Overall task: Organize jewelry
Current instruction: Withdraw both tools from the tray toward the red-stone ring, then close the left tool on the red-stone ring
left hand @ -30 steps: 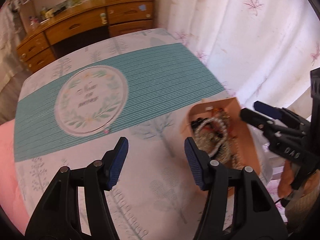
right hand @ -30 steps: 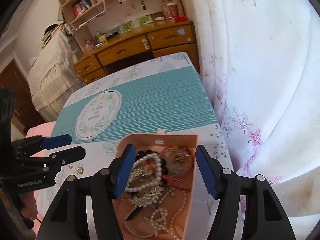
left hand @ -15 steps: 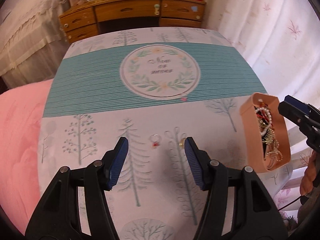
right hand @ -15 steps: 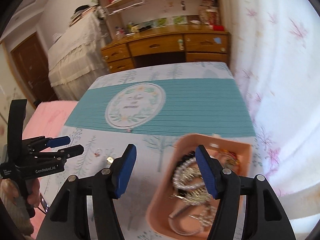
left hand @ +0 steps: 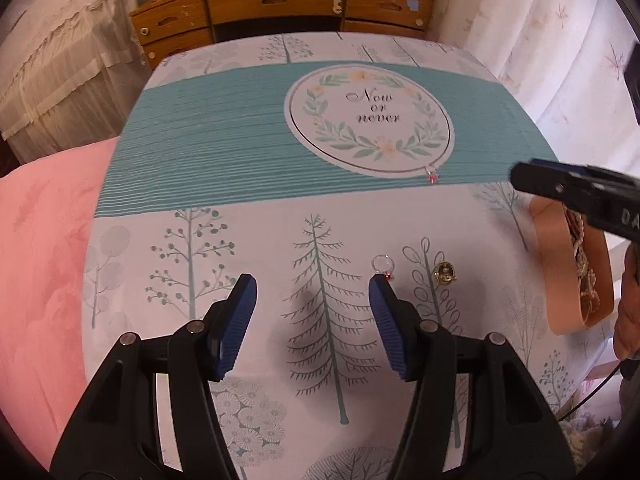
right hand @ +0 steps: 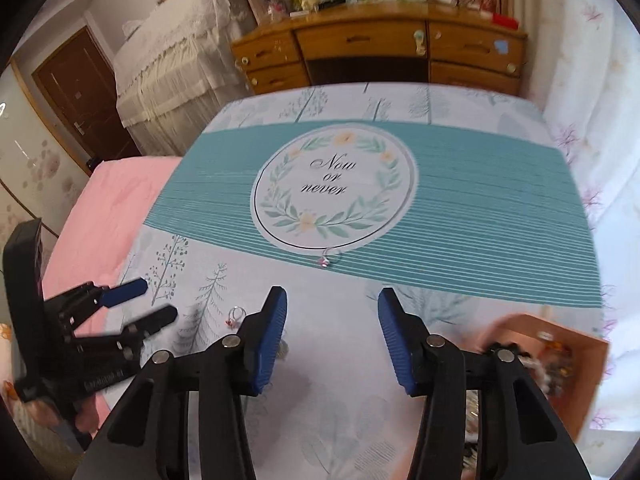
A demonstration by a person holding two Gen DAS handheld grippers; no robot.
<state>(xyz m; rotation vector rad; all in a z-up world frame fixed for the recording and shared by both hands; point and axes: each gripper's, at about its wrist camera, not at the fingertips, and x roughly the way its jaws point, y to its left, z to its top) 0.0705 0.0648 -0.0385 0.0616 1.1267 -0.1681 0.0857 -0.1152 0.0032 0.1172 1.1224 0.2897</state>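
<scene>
Two rings (left hand: pixel 384 267) just ahead-right of left gripper (left hand: pixel 312 320), nearer than right gripper (right hand: pixel 332 336); both agape, empty, right narrowing.

Worktop (left hand: pixel 248 240) covered with a printed cloth: pale ground with tree drawings, a teal striped band (left hand: pixel 208 148) across the middle, and a round wreath emblem (left hand: pixel 370 118) reading "Now or never". Wooden dresser (left hand: pixel 280 4) with several drawers stands at 12 o'clock beyond the worktop, small clutter along its top. Pink bedding (left hand: pixel 44 248) lies at 9 o'clock. A cream lace-covered piece of furniture (right hand: pixel 176 52) stands at 10 o'clock, a brown door (right hand: pixel 76 100) beside it. White floral curtain (left hand: pixel 560 40) hangs from 1 to 3 o'clock.
</scene>
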